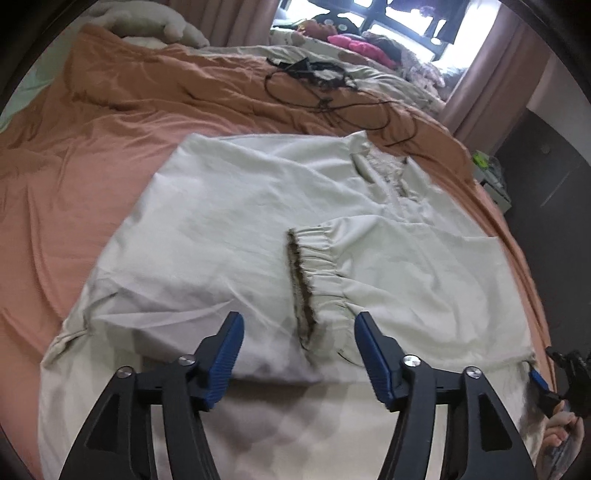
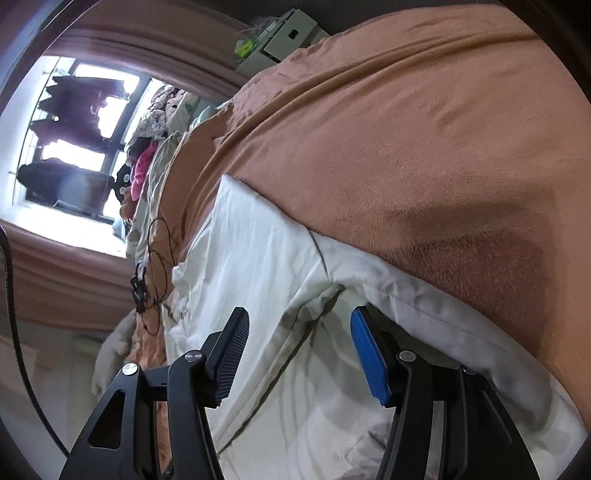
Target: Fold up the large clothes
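Observation:
A large cream jacket [image 1: 229,229] lies spread on the orange bedsheet [image 1: 55,206], one sleeve folded across it with its elastic, fur-lined cuff [image 1: 314,273] near the middle. My left gripper [image 1: 298,332] is open just above the jacket, its blue pads either side of the cuff. My right gripper [image 2: 295,332] is open with jacket fabric [image 2: 266,258] bunched between the jaws at the garment's edge; it also shows at the right edge of the left wrist view [image 1: 543,384].
A tangle of black cable [image 1: 325,88] lies on the sheet beyond the jacket. Piled clothes [image 1: 362,44] sit by the window. A pillow [image 1: 147,26] lies at the far left. The bed edge [image 1: 517,236] drops to a dark floor on the right.

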The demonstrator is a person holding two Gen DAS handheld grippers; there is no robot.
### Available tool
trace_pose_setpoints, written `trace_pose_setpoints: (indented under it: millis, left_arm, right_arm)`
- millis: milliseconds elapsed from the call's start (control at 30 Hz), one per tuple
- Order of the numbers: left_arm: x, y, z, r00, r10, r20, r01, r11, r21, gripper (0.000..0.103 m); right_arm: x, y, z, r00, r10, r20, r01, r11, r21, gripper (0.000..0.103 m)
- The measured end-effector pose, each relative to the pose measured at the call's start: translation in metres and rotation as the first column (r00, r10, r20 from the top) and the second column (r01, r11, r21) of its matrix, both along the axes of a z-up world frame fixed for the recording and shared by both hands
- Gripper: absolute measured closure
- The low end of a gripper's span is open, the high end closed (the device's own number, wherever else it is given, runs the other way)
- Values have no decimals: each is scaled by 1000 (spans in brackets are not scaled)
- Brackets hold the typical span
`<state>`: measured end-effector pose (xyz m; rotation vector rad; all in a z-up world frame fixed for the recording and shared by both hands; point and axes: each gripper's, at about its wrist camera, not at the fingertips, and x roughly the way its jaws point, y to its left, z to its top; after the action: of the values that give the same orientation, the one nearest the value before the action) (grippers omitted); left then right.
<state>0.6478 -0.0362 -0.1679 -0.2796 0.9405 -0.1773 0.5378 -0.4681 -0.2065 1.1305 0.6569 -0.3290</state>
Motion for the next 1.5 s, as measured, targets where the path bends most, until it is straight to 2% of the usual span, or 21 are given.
trace_pose_setpoints:
  millis: [133, 233, 267, 333, 367, 467, 567, 967, 1500]
  left_arm:
    - [-23, 3, 20, 999, -12, 43, 11, 1000, 8, 15]
    - [-44, 10, 32, 998, -13, 57, 13, 1000, 9, 13]
    - [-52, 15, 36, 998, -12, 59, 12, 1000, 0, 13]
    - [-66, 24, 42, 998, -7, 66, 8, 1000, -6, 11]
    - [-78, 32, 47, 997, -2, 78, 2, 1000, -4, 9]
    - [-104, 50, 57, 994, 14, 107, -12, 1000, -21, 1]
    - [-130, 69, 65, 993, 28, 117, -22, 999, -47, 1]
    - [-218, 116, 90, 984, 65, 167, -52, 995, -80, 1]
    - [-349, 153, 105, 968, 122, 221, -106, 991, -79, 1]
  right_arm:
    - [-9, 14, 5, 1000, 20, 0, -20, 1000, 1, 45]
    - [-13, 26, 12, 998, 51, 26, -51, 999, -1, 42]
    - [-15, 30, 15, 998, 61, 29, -61, 998, -9, 37]
    - [-25, 45, 21, 997, 75, 36, -74, 996, -42, 8]
    - [-28, 50, 23, 996, 80, 42, -78, 995, -55, 6]
    - [-42, 68, 29, 992, 120, 37, -116, 989, -93, 5]
    - [-57, 84, 35, 987, 155, 43, -149, 981, -123, 0]
    - [-128, 125, 65, 953, 302, -21, -296, 914, -278, 0]
    - [-252, 115, 95, 951, 308, 3, -283, 876, -390, 0]
